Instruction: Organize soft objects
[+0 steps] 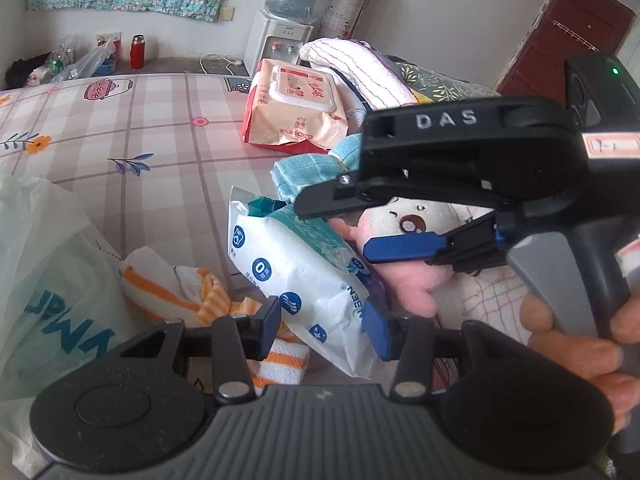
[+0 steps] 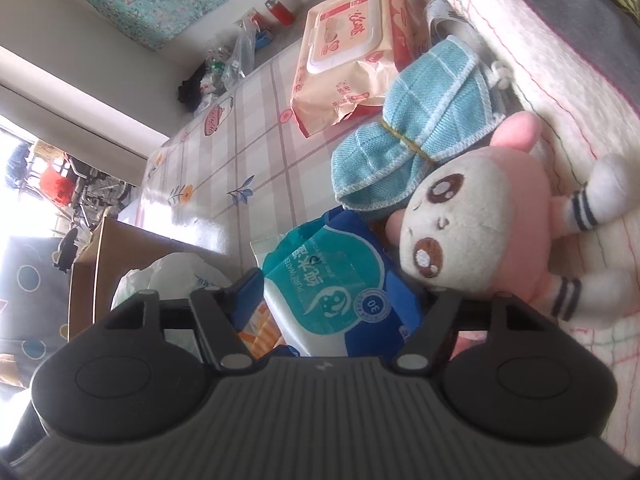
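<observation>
The plush toy (image 2: 516,208) is showing pink and cream. The towel (image 1: 208,300) is wearing orange-and-white stripes; the tablecloth (image 1: 140,120) is showing pale checks with flowers

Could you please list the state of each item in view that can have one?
Blue-and-white wipes pack: lying between the open left hand-held gripper fingers.
Right hand-held gripper: open, above the plush.
Pink plush doll: lying on its side.
Teal cloth: folded, tied with a band.
Pink wipes pack: lid closed.
Orange-striped towel: crumpled.
Plastic bag: mouth open.
</observation>
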The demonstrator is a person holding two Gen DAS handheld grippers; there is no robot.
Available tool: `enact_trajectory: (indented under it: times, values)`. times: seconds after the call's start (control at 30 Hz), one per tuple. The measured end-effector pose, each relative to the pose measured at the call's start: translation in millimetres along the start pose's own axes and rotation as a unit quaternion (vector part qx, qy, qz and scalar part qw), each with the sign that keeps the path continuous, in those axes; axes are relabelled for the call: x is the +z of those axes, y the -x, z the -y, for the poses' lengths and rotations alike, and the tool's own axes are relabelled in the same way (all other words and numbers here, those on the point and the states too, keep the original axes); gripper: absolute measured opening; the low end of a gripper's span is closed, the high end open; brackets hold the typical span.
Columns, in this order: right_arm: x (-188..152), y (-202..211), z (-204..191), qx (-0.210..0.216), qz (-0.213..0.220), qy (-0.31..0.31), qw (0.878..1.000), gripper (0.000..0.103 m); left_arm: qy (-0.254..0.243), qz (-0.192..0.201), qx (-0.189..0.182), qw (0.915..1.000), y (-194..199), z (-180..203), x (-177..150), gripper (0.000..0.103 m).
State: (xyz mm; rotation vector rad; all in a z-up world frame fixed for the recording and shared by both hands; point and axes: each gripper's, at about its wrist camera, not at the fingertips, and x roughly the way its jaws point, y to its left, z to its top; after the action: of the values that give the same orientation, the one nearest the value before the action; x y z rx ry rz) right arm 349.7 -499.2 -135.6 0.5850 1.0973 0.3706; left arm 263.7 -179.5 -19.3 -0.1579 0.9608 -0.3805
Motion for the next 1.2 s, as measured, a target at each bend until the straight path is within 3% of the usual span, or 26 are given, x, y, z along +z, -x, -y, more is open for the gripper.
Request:
enact_trajectory:
  times: [0.1,0.27,0.4,0.47,0.53,0.57,0.6,0.67,0.7,0.8,0.87,0.93,1.0,1.13,1.2]
  values:
    - [3,-9,-6,-0.012,-0.009,0.002,1.0,0.081,-0.003,0.003,0.005,1.0,-4,1,1,0.047]
    - [8,-23,-14,-0.035,-0.022,0.012,0.999,0.087,0.005,0.005,0.006,1.0,-7,-6,2,0.046]
    - [9,-32,-18,-0.026,-0.042,0.023,0.999,0.101,0.013,0.003,-0.007,0.9999,-9,-9,2,0.046]
    - [9,-34,-22,-0.024,-0.049,0.032,0.998,0.101,0.021,0.001,-0.013,0.9997,-11,-12,4,0.046]
    - [7,-27,-20,0.005,-0.046,0.028,0.999,0.096,0.029,0.001,-0.018,0.9994,-12,-13,4,0.045]
    - [7,-22,-19,0.028,-0.046,0.022,0.998,0.082,0.029,0.002,-0.018,0.9994,-12,-12,4,0.045]
    - [7,-18,-17,0.058,-0.053,0.01,0.997,0.062,0.029,0.003,-0.017,0.9994,-11,-11,4,0.045]
    - [6,-13,-19,0.103,-0.067,-0.01,0.992,0.049,0.026,0.0,-0.026,0.9993,-9,-7,2,0.044]
    - [4,-11,-21,0.099,-0.065,-0.006,0.993,0.049,0.027,-0.003,-0.029,0.9992,-9,-6,1,0.043]
    - [1,-6,-36,0.028,-0.032,0.042,0.998,0.051,0.03,-0.009,-0.025,0.9992,-9,-4,-1,0.042]
    - [6,-8,-36,0.011,-0.028,0.037,0.999,0.052,0.045,-0.013,-0.027,0.9985,-9,-7,-1,0.042]
    - [13,-10,-33,-0.014,-0.021,0.033,0.999,0.057,0.057,-0.016,-0.029,0.9978,-10,-11,1,0.042]
    - [20,-12,-30,-0.036,-0.017,0.038,0.998,0.068,0.062,-0.018,-0.032,0.9974,-13,-16,3,0.042]
    - [33,-22,-30,-0.058,-0.033,0.063,0.996,0.075,0.064,-0.016,-0.039,0.997,-14,-22,2,0.041]
    - [38,-28,-40,-0.067,-0.042,0.087,0.993,0.085,0.063,-0.014,-0.042,0.997,-15,-22,1,0.041]
